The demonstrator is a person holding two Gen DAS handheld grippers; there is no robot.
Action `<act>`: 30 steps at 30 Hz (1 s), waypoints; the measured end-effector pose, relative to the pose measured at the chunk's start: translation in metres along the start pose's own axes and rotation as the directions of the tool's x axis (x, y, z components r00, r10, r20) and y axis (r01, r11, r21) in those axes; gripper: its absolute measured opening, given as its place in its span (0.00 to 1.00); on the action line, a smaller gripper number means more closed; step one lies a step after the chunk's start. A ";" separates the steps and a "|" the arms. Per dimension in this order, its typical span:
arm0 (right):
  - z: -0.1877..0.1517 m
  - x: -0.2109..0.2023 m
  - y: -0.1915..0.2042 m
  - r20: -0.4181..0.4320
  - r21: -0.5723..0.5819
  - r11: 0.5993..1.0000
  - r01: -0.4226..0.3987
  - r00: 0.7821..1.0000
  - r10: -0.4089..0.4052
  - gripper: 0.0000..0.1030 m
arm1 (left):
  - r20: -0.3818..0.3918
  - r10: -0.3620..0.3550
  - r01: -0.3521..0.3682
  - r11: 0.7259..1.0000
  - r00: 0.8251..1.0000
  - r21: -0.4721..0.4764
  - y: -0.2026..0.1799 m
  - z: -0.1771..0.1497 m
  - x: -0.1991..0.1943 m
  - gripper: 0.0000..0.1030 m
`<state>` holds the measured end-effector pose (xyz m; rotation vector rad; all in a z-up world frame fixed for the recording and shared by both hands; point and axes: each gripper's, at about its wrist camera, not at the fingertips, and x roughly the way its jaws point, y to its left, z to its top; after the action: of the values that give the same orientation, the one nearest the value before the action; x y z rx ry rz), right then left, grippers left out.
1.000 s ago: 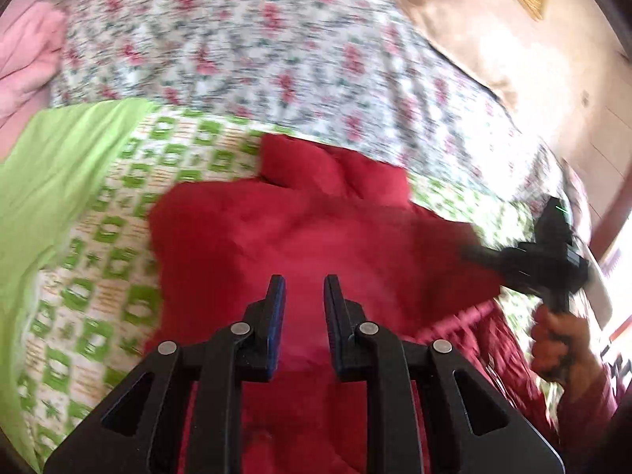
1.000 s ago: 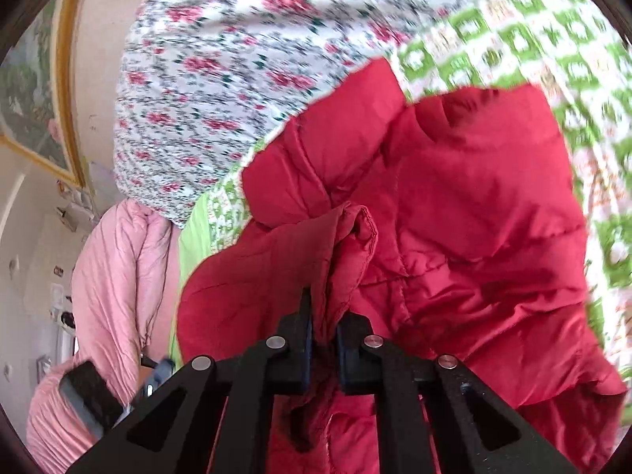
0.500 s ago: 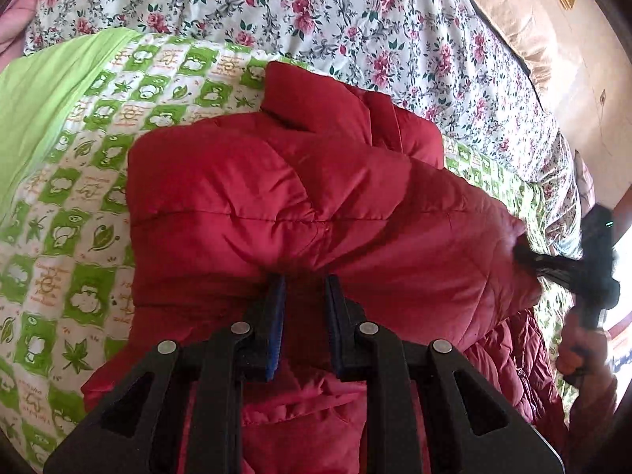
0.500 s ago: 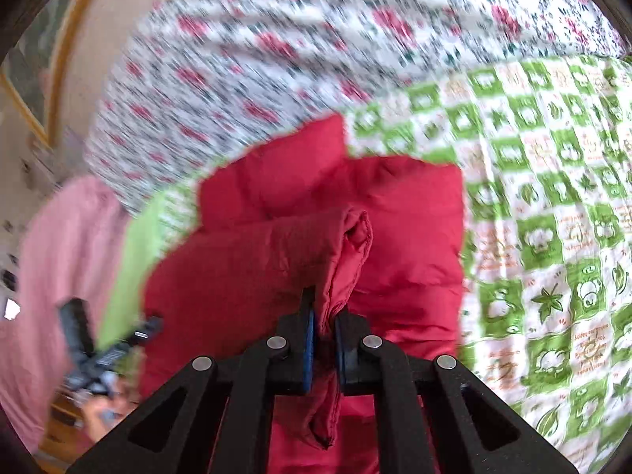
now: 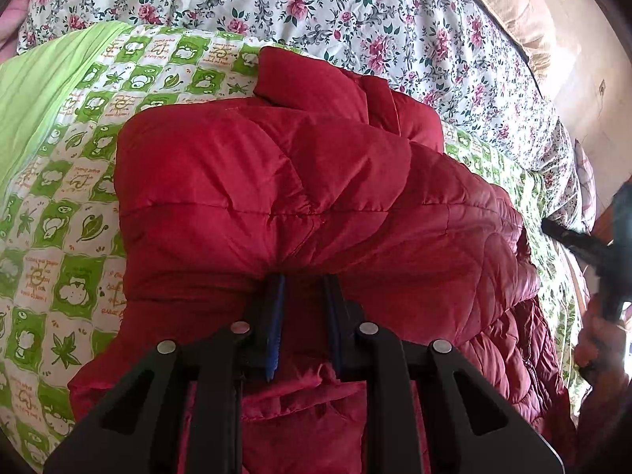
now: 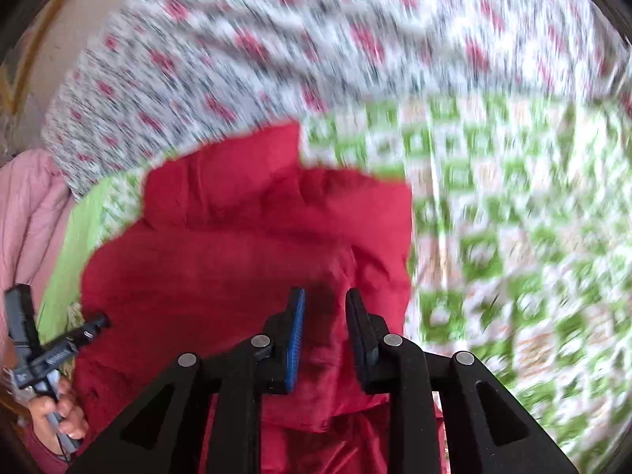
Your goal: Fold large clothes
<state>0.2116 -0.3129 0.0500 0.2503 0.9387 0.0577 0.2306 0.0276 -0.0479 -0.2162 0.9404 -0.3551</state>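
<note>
A red quilted puffer jacket (image 5: 276, 181) lies folded over on a green-and-white patterned blanket (image 5: 51, 237); it also shows in the blurred right wrist view (image 6: 237, 252). My left gripper (image 5: 304, 280) is open, its fingertips pushed under the folded edge of the jacket. My right gripper (image 6: 326, 296) is open and empty just above the jacket's near right part. The right gripper shows at the far right of the left wrist view (image 5: 553, 229); the left gripper shows at the left of the right wrist view (image 6: 100, 322).
A floral quilt (image 5: 355, 12) lies bunched behind the jacket. A plain green sheet (image 5: 35, 94) is at the left, and pink bedding (image 6: 27, 213) beyond it. A beige wall (image 5: 584, 47) is at the far right.
My right gripper opened and let go of the jacket fold, which dropped flat onto the jacket. My left gripper slid forward under the folded edge. The right view now moves fast.
</note>
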 end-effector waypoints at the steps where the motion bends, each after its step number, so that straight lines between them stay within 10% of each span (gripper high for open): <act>1: 0.001 -0.003 0.011 0.005 -0.023 0.999 -0.034 0.999 0.034 0.23 | -0.001 0.005 -0.005 1.000 1.000 0.004 -0.001 0.000 0.001 0.16; 9: -0.016 0.055 0.073 -0.171 -0.154 0.979 -0.134 0.979 0.107 0.20 | -0.009 0.021 -0.020 0.999 1.000 0.036 -0.005 0.000 0.002 0.17; 15: -0.034 0.075 0.038 -0.209 -0.164 0.986 -0.018 0.978 -0.016 0.00 | -0.006 -0.003 0.003 0.999 1.000 0.044 -0.002 -0.002 0.004 0.16; 30: -0.040 0.082 0.011 -0.230 -0.055 0.995 -0.079 0.971 0.065 0.00 | -0.066 -0.002 0.005 0.999 0.998 0.047 0.015 -0.003 0.001 0.16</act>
<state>0.2285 -0.2822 -0.0352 0.2217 1.1540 0.1862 0.2317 0.0406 -0.0551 -0.1636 0.9958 -0.3897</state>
